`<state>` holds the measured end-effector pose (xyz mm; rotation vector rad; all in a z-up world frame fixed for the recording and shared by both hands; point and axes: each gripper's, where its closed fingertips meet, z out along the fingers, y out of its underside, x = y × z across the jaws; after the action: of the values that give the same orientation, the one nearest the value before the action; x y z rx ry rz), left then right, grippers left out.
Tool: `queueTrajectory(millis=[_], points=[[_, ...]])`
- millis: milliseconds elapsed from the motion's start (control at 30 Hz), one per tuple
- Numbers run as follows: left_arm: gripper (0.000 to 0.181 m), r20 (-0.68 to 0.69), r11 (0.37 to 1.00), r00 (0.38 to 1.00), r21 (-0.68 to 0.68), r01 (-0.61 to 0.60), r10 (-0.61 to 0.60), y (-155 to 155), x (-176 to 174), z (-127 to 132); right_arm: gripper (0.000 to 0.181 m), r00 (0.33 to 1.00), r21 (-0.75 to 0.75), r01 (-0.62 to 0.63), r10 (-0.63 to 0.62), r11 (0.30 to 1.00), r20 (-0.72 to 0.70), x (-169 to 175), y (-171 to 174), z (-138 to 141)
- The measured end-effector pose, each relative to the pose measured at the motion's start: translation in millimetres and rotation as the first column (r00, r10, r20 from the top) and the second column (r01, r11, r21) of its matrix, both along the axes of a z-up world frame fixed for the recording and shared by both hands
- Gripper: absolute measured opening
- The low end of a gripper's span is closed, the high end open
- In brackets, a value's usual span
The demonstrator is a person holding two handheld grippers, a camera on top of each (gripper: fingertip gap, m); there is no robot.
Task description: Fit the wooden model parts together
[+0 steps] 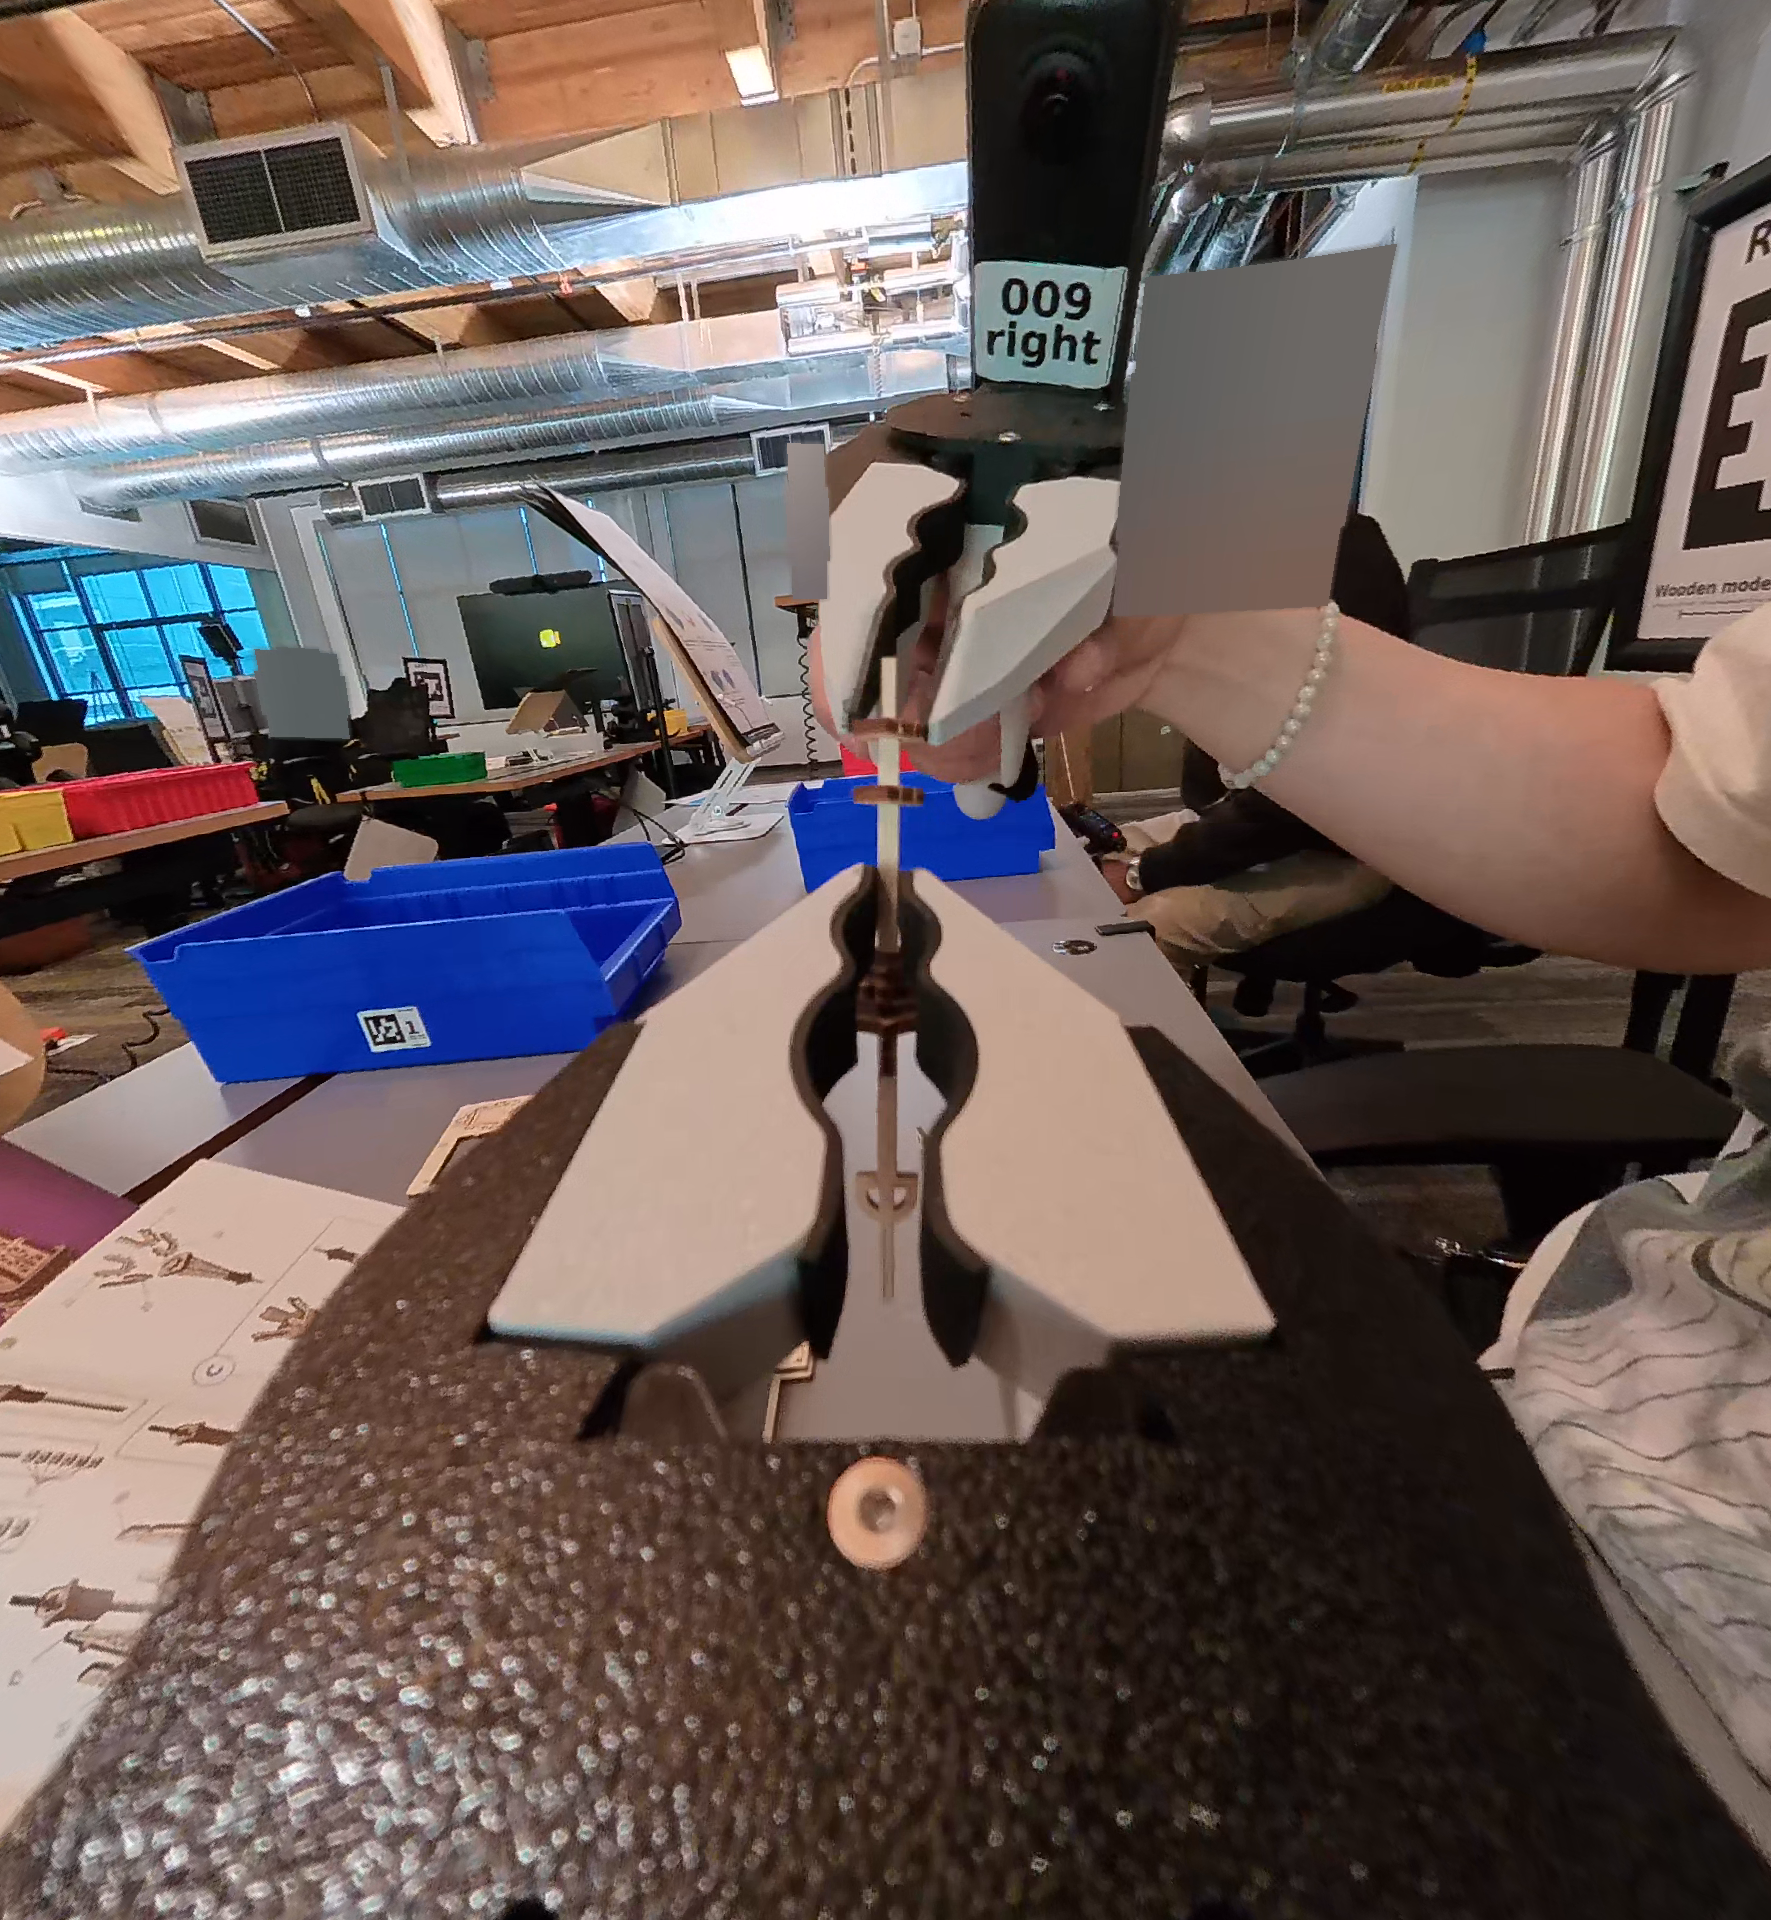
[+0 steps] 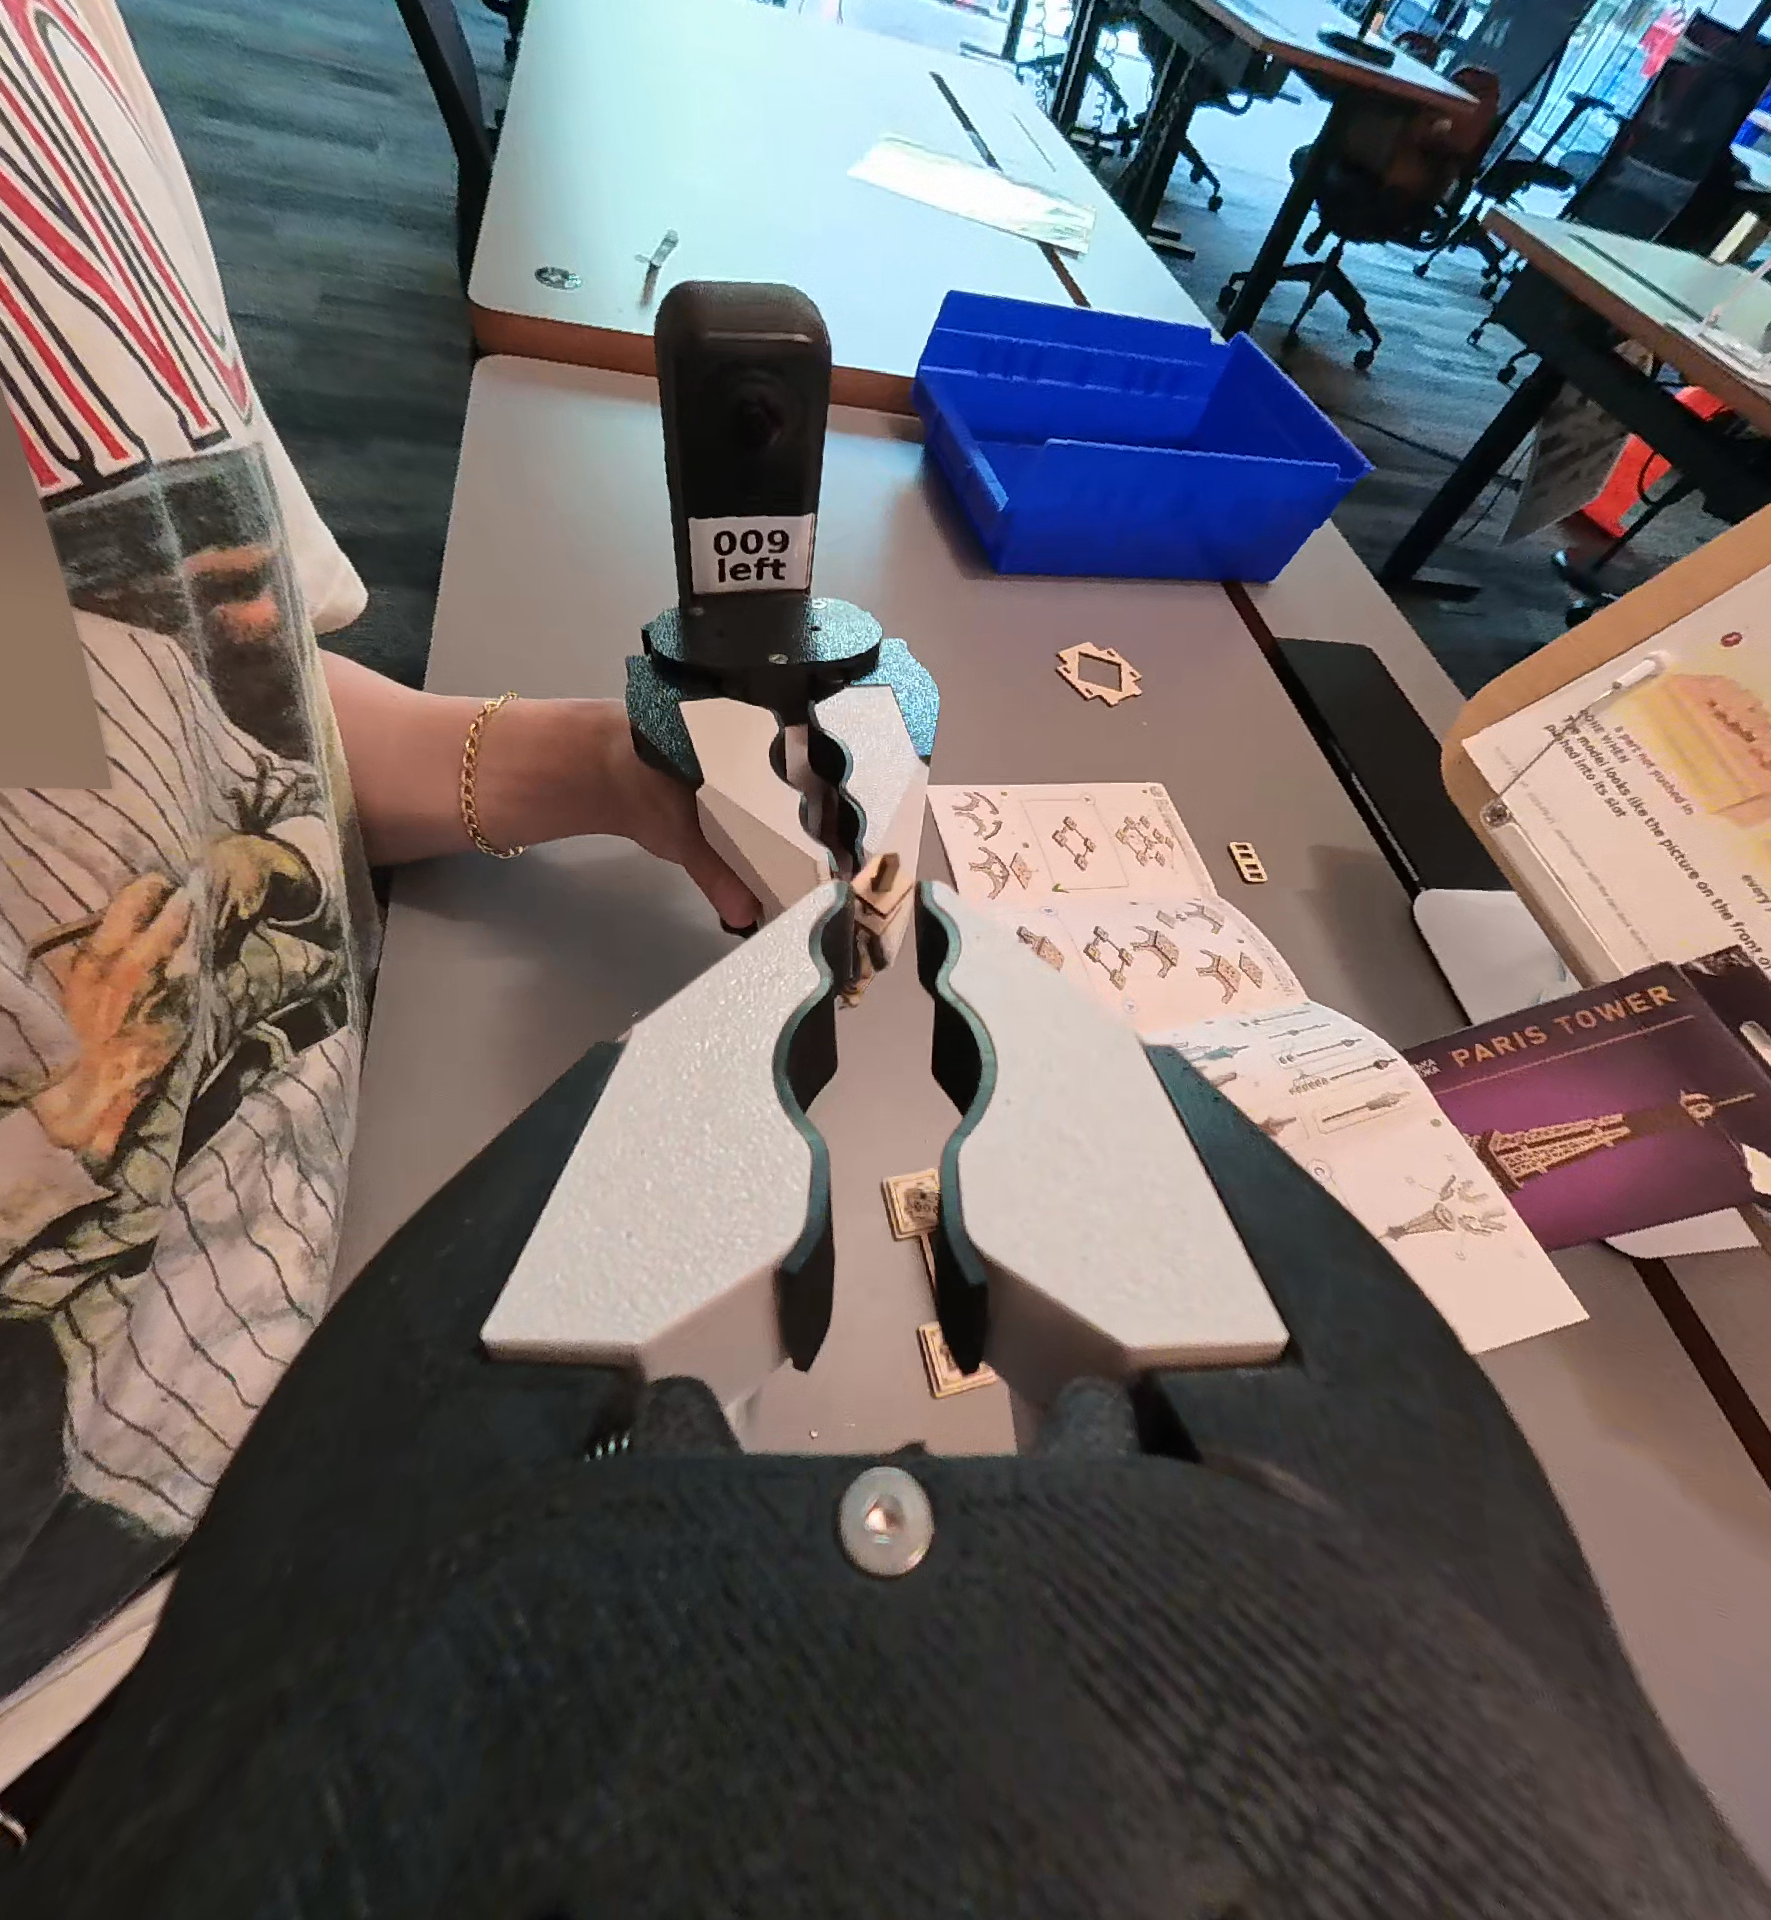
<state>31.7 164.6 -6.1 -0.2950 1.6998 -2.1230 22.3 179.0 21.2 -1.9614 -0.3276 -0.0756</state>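
The job looks to be mid-assembly, with small ring pieces being threaded onto a thin mast. Nearest in the left wrist view, the left tongs (image 1: 886,883) are clenched on the wooden spire (image 1: 891,831), which runs out past their tips, raised clear of the surface (image 2: 548,727). A small collar (image 1: 886,797) sits on the mast just beyond those tips, and a second one sits higher, at the tips of the right tongs (image 2: 876,909). These stand released, their jaws apart on either side of the spire's free end rather than pinching it. The next move probably calls for closing on the upper collar and sliding it squarely down the mast while the left tongs hold steady, as the slender wood could snap if bent. Below, two flat wooden parts (image 2: 912,1200) lie on the surface. Farther out lie the instruction sheet (image 2: 1099,852) and a diamond-shaped frame (image 2: 1099,675). The blue bin (image 2: 1120,520) stands toward the far edge.
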Motion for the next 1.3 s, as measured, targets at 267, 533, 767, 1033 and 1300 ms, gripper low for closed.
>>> queueTrajectory(millis=[267, 533, 767, 1033, 1300], points=[[0.000, 0.010, 0.999, 1.000, 0.042, -0.010, 0.010, -3.2, 0.2, -4.2, 0.010, 0.998, -0.003, -0.016, 0.015, 1.000, -0.054, -0.7, -1.2, 1.2], [0.000, 0.001, 0.998, 1.000, 0.054, -0.024, 0.024, -2.8, 2.7, -6.5, 0.008, 0.999, -0.016, 0.000, -0.001, 1.000, -0.054, 1.6, 0.6, -4.1], [0.000, -0.004, 0.997, 0.999, 0.073, -0.036, 0.036, -2.0, 4.3, -9.2, 0.006, 0.999, -0.043, 0.010, -0.011, 0.999, -0.045, 3.4, 0.9, -7.8], [0.000, -0.016, 0.996, 0.999, 0.079, -0.049, 0.051, -0.7, 6.2, -10.3, 0.015, 0.958, -0.157, 0.284, -0.272, 0.946, 0.092, 50.9, -58.3, -30.9], [0.000, -0.043, 0.996, 0.998, 0.080, -0.037, 0.041, -1.0, 8.0, -14.6, 0.022, 0.847, -0.551, 0.497, -0.513, 0.670, 0.140, 84.5, -213.9, -163.5]])
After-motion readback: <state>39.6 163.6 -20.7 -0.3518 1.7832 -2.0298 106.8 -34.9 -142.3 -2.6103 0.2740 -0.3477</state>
